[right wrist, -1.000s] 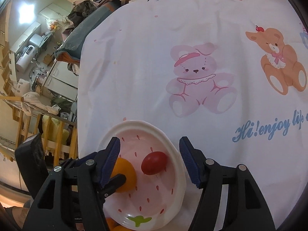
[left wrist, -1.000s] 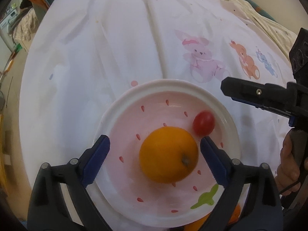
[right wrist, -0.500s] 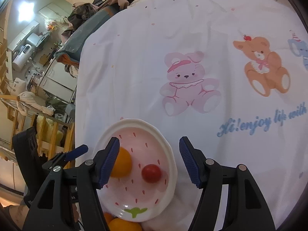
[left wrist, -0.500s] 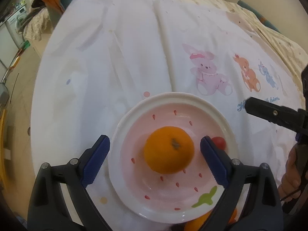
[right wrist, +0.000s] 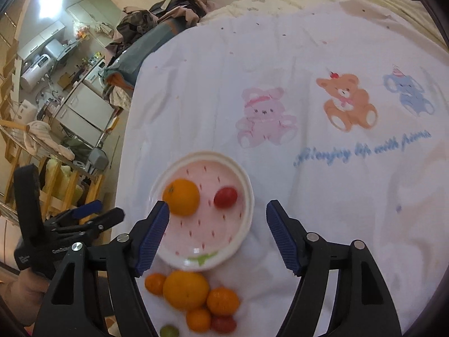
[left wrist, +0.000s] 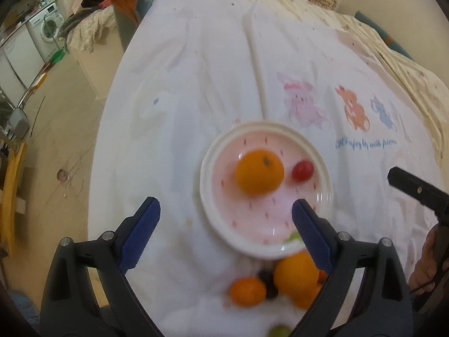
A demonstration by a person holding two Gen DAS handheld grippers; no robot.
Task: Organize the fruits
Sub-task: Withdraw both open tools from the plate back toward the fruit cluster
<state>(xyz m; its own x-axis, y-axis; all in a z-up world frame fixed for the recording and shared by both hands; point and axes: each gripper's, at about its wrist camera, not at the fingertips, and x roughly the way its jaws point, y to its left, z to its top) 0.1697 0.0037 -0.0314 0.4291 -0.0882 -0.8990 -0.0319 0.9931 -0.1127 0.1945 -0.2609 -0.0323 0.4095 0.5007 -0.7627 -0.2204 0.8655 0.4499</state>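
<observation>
A white plate with a pink strawberry-seed pattern lies on the white cloth. On it sit an orange and a red cherry tomato. In front of the plate lies a pile of loose fruit: a large orange, small mandarins, a red tomato, a green grape and a dark grape. My left gripper is open and empty, above the plate's near left edge. My right gripper is open and empty, above the plate's near rim.
The cloth has printed bears and blue lettering to the right of the plate. The table edge drops to the floor on the left. Household clutter and appliances fill the room to the left.
Both grippers have pulled back and up from the plate. The orange lies free on the plate beyond the left jaws. The pile of loose fruit has come into view.
</observation>
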